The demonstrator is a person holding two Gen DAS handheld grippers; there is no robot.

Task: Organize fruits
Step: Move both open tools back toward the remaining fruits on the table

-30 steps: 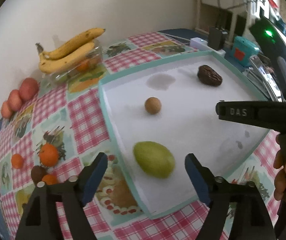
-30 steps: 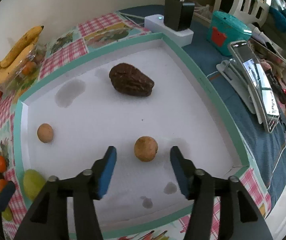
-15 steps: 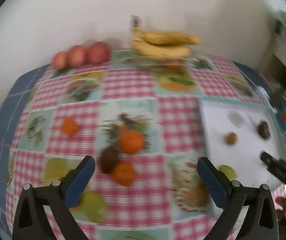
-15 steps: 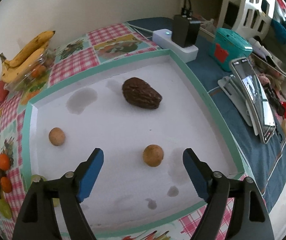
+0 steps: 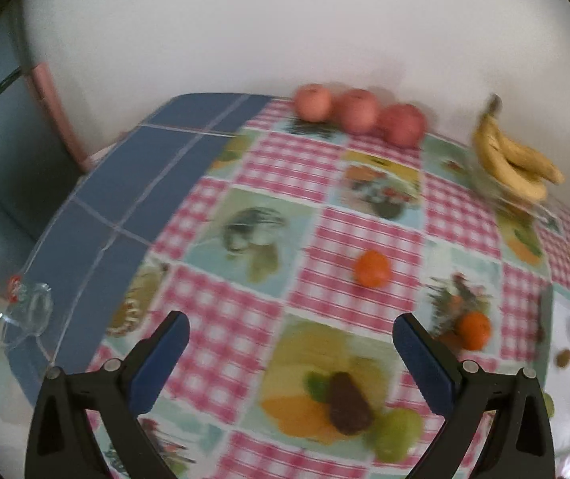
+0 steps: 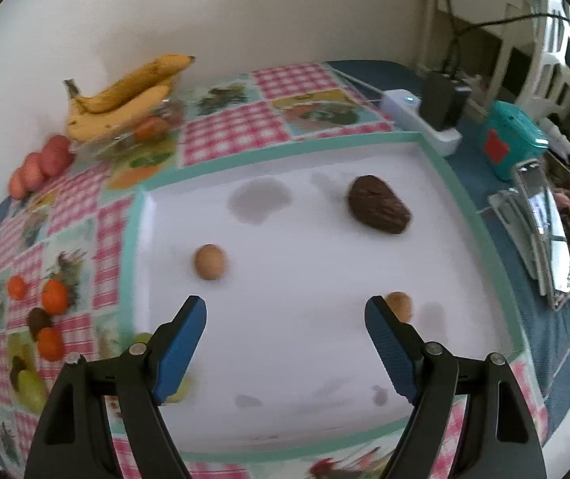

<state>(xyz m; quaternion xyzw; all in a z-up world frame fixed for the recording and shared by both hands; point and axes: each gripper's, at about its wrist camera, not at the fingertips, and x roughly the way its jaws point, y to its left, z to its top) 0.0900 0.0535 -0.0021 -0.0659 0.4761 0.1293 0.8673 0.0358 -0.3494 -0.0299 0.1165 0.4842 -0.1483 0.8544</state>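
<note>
Resting on the smooth white tray (image 6: 480,215), a wrinkled brown fruit (image 6: 378,204).

Glossy checked tablecloth (image 5: 336,235), smooth white tray (image 6: 285,359), wrinkled matt brown fruit (image 6: 378,204).

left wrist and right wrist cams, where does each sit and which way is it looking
Left wrist: on the left gripper, angled down at the checked tablecloth, oranges, apples; only its blue-padded fingers show, open.
Right wrist: on the right gripper, angled down into the white tray; its open fingers show.
Shared: bananas, apples, oranges, tray.
</note>
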